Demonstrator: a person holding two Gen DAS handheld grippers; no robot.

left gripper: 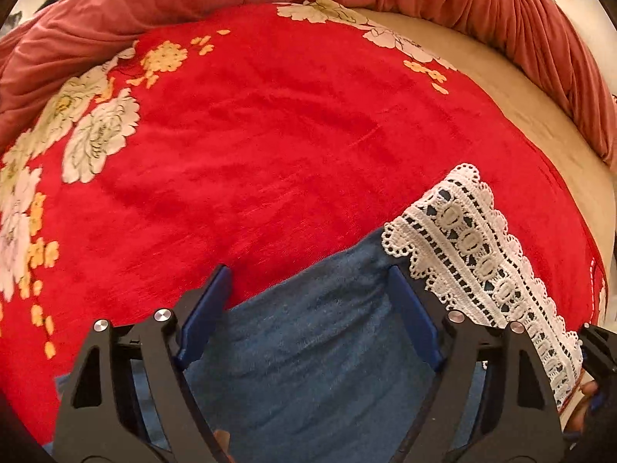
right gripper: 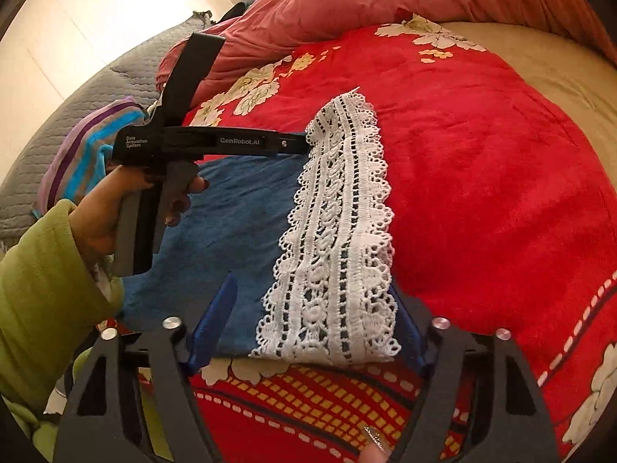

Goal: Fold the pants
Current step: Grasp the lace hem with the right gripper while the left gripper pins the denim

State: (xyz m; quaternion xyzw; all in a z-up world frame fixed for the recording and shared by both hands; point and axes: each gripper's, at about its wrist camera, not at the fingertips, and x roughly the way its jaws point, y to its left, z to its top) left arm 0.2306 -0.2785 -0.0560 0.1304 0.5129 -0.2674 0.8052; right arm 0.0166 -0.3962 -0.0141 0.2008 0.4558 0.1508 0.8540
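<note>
The blue pants [left gripper: 320, 347] with a white lace hem [left gripper: 482, 254] lie on the red floral blanket [left gripper: 270, 146]. My left gripper [left gripper: 308, 293] is open, its blue pads spread over the far corner of the blue cloth. In the right wrist view the pants [right gripper: 239, 216] lie folded, with the lace hem [right gripper: 339, 239] along their right side. My right gripper [right gripper: 316, 316] is open, straddling the near end of the lace. The left gripper's black body [right gripper: 216, 142] is held by a hand over the far edge, its tips hidden behind the lace.
A pink quilt [left gripper: 501, 4] is bunched along the back. Beige sheet [left gripper: 540, 108] shows at the right. A grey quilted cover [right gripper: 77, 115] and a striped cloth [right gripper: 85, 154] lie at the left. The blanket's patterned border [right gripper: 308, 405] is near me.
</note>
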